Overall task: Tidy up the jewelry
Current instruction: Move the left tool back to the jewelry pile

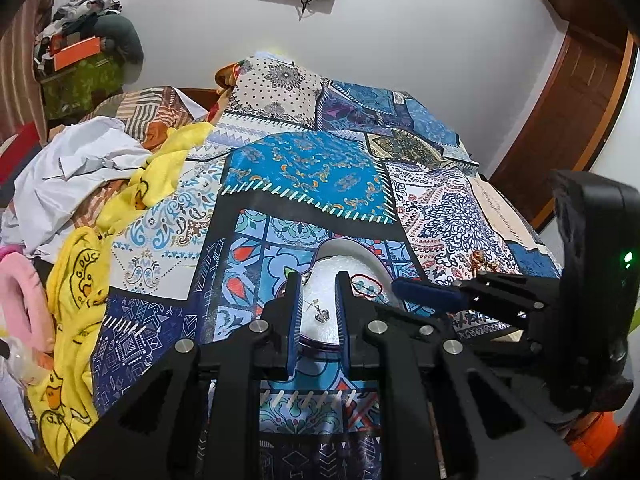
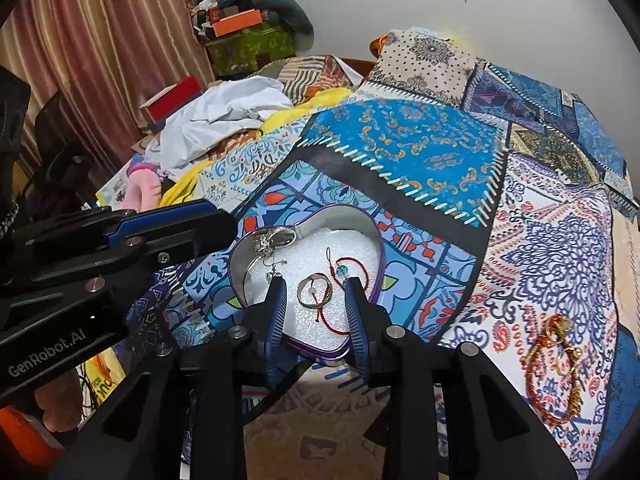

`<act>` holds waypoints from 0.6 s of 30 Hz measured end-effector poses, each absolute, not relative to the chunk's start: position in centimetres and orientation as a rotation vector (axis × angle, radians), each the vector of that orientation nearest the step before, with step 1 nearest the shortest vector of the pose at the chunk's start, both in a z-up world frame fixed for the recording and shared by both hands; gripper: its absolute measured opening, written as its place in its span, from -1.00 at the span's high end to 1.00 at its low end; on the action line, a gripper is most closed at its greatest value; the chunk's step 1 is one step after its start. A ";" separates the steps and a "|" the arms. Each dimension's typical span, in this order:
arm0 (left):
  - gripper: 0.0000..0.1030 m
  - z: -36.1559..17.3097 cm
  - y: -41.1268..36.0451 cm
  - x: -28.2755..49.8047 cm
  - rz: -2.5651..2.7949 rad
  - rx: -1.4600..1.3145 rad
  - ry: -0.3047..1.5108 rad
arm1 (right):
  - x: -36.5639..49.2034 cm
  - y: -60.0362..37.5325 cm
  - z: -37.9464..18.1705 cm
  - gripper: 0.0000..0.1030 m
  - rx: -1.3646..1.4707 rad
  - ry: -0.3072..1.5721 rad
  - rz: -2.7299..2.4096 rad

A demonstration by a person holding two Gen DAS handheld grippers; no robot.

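Through my left view, my left claw is hanging over the heart-shaped tin box with white foam lining on the patchwork bed cover, jaws narrowly parted, gripping nothing; a small silver earring is lying between them. Through my right view, my right claw is standing slightly apart, empty, framing a silver ring on a red cord bracelet. Gold and red bangles are lying well apart on the cover.

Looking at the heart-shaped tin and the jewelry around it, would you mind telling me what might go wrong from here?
1. The silver ring lies on the red cord bracelet; lifting either could drag the other out of the heart-shaped tin.
2. The right gripper straddles the tin's near rim and might tip it.
3. The gold and red pieces outside on the patterned bedspread could be overlooked.
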State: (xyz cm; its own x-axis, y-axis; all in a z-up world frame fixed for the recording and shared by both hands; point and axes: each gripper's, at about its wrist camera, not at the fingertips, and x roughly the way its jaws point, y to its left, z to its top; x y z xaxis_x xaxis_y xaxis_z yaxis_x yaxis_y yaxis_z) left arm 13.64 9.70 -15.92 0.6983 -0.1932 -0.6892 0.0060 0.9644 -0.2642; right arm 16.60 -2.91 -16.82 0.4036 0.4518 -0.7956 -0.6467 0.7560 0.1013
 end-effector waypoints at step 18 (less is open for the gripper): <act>0.72 -11.7 4.5 12.2 -0.162 -0.170 0.733 | 15.3 -9.4 -11.6 0.46 -0.150 0.782 0.591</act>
State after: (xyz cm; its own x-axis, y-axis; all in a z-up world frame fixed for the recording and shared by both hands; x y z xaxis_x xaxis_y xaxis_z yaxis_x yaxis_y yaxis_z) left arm 12.19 4.52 -11.71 0.7321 -0.2061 -0.6493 0.0873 0.9737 -0.2106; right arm 15.27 -9.39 -11.56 0.5578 0.4447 -0.7008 -0.5525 0.8290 0.0863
